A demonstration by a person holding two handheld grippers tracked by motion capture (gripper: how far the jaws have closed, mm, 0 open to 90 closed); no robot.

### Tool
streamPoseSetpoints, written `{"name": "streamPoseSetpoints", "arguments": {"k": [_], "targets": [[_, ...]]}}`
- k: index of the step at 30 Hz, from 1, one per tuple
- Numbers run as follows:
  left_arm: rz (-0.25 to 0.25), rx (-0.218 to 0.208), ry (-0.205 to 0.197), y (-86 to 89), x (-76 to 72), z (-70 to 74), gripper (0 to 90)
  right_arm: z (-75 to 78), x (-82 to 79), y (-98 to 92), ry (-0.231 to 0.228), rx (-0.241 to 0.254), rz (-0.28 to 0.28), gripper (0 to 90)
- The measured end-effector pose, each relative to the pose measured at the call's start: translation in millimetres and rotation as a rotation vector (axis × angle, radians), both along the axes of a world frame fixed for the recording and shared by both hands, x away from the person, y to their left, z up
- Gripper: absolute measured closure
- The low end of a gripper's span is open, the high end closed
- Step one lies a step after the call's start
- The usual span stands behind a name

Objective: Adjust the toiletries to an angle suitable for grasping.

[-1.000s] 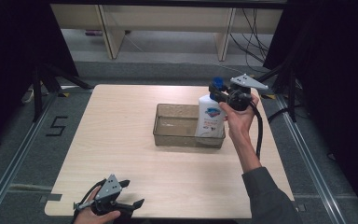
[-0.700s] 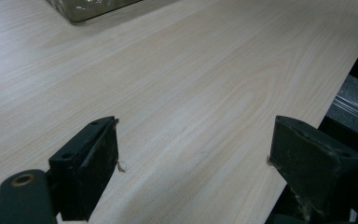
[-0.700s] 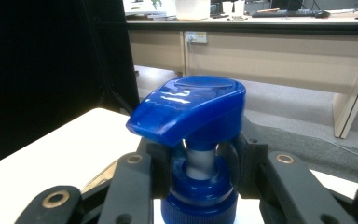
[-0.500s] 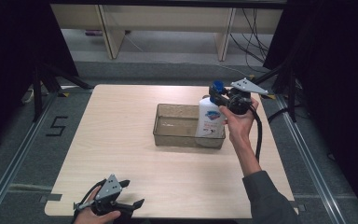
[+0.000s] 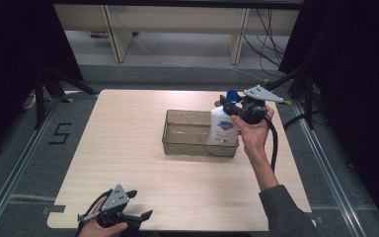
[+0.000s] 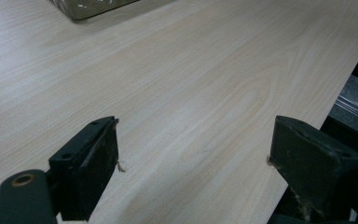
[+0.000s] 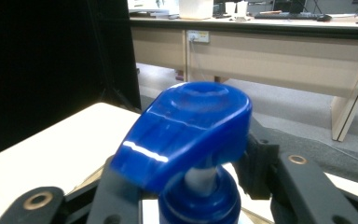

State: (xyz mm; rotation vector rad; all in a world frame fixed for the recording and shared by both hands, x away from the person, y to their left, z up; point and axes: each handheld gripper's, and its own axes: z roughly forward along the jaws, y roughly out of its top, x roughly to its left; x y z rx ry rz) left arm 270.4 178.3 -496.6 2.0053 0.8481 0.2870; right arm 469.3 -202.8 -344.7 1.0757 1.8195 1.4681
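A white pump bottle (image 5: 222, 129) with a blue pump head (image 7: 186, 126) stands upright at the right end of a clear, brownish plastic tray (image 5: 187, 112). My right gripper (image 5: 229, 105) reaches in from the right at the level of the bottle's neck. Its jaws have just been opening. In the right gripper view the blue collar (image 7: 196, 205) sits between them with a small gap on the right side. My left gripper (image 5: 139, 203) rests open at the table's front left edge, with only bare wood between its jaws (image 6: 193, 154).
The light wooden table (image 5: 128, 143) ends just right of the left gripper. A corner of the tray (image 6: 93, 7) shows at the top of the left gripper view. Desks and cables stand beyond the table's far edge, and black curtains hang on both sides.
The right hand and the bottle have sunk slightly, and the bottle now stands lower in the tray. The left gripper has not moved.
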Motion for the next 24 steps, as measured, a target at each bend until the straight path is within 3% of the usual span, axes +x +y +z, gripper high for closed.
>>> {"name": "streamPoseSetpoints", "arguments": {"k": [6,9,10,14,22,24], "targets": [[-0.003,0.007,0.002,0.5,-0.4,0.9,14.9,-1.1,-3.3,5.7,0.007,-0.015,-0.02,48.5],[-0.007,0.004,0.002,0.6,-0.2,0.7,14.9,-3.5,-2.8,3.0,0.015,0.008,-0.025,42.2],[-0.007,0.008,0.004,0.7,-0.3,1.1,14.9,-4.7,-2.8,0.3,0.021,0.019,-0.029,35.9],[-0.005,0.009,0.003,-0.1,-0.7,0.9,14.9,-8.6,-5.4,-5.9,0.045,0.086,-0.008,26.2],[-0.002,0.015,0.005,-0.1,-0.3,0.3,14.9,-11.9,-15.1,-15.0,0.046,0.109,0.021,22.8],[-0.004,0.015,0.004,0.0,-0.3,0.3,14.9,-11.5,-18.3,-14.6,0.064,0.117,0.023,21.7]]}}
